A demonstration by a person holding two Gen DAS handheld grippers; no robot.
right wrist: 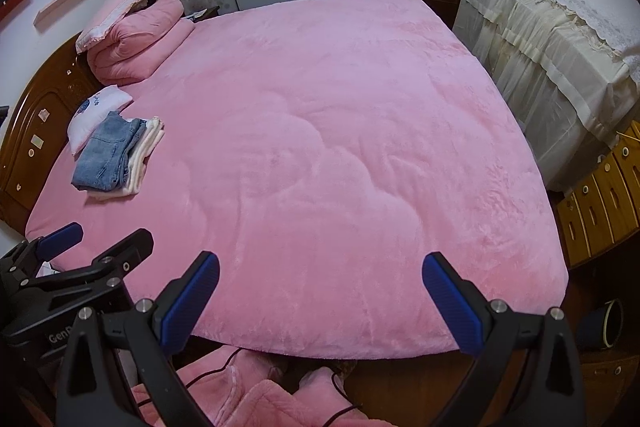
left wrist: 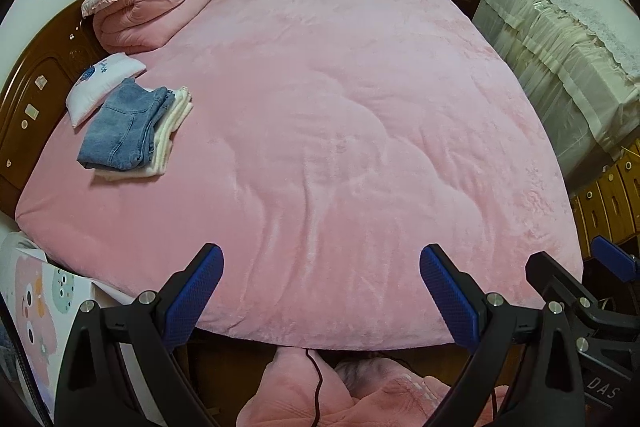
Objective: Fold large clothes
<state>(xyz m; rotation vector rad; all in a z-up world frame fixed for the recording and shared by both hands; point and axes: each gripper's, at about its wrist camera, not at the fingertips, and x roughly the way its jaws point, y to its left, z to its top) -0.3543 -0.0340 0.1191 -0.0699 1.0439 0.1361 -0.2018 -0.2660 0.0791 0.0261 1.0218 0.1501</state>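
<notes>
A stack of folded clothes lies at the left of the pink bed (left wrist: 340,107): blue jeans (left wrist: 120,125) on top of a folded white garment (left wrist: 170,131). The jeans (right wrist: 106,151) and the white garment (right wrist: 146,147) also show in the right wrist view. My left gripper (left wrist: 322,291) is open and empty over the bed's near edge. My right gripper (right wrist: 320,299) is open and empty beside it, also at the near edge. Each gripper shows at the edge of the other's view. A pink fluffy garment (left wrist: 360,395) is below the bed's edge, also in the right wrist view (right wrist: 248,391).
A white pillow (left wrist: 100,83) and a rolled pink quilt (left wrist: 148,11) with a pink pillow lie by the wooden headboard (left wrist: 36,87). Lace-covered furniture (left wrist: 560,47) and wooden drawers (right wrist: 600,195) stand right of the bed. A wardrobe and door stand behind.
</notes>
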